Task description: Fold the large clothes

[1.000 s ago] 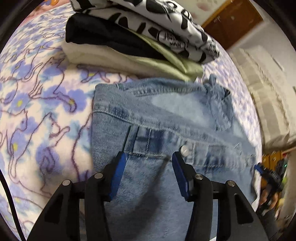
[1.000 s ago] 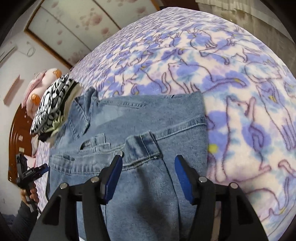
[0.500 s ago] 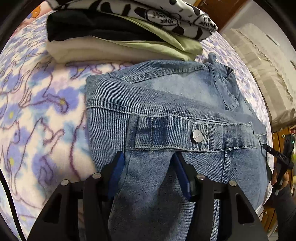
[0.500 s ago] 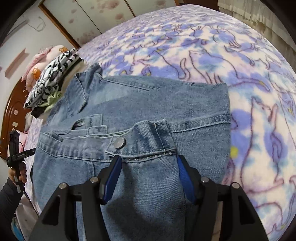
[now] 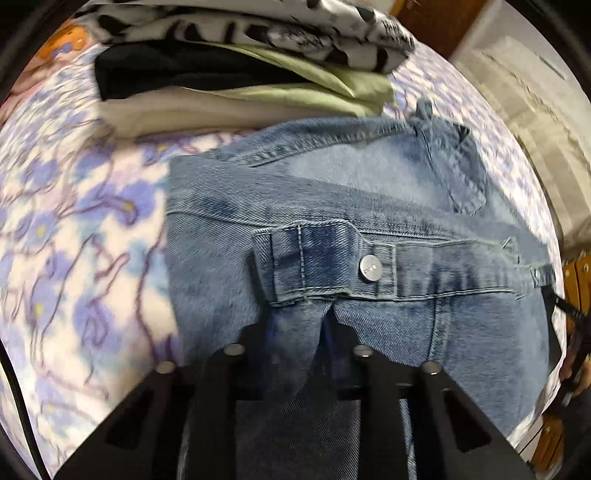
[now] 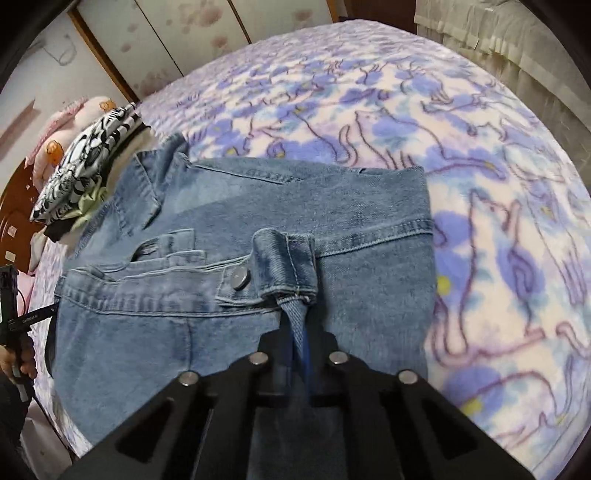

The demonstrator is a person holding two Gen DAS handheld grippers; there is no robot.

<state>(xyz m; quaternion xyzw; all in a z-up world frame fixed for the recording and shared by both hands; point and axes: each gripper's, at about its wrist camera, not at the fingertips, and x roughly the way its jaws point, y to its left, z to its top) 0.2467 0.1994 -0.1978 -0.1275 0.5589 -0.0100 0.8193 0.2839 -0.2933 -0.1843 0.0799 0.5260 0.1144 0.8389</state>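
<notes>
Little is reading clearly here. The black-and-white printed garment [image 5: 332, 33] topping the folded pile is carrying lettering, but blur is leaving it illegible. The metal button [image 5: 370, 268] on the denim jacket [image 5: 229, 236] is showing faint stamped marks — possibly letters. The other gripper [image 6: 22, 317] is bearing small white print — unreadable.

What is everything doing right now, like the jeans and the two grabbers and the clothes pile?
Jeans: folded over, flat on the bed.
Button: fastened.
Left gripper: closing, denim bunched between its fingers.
Right gripper: shut on a pinch of denim.
Clothes pile: folded, stacked beside the jeans.
Blanket: spread flat.
</notes>
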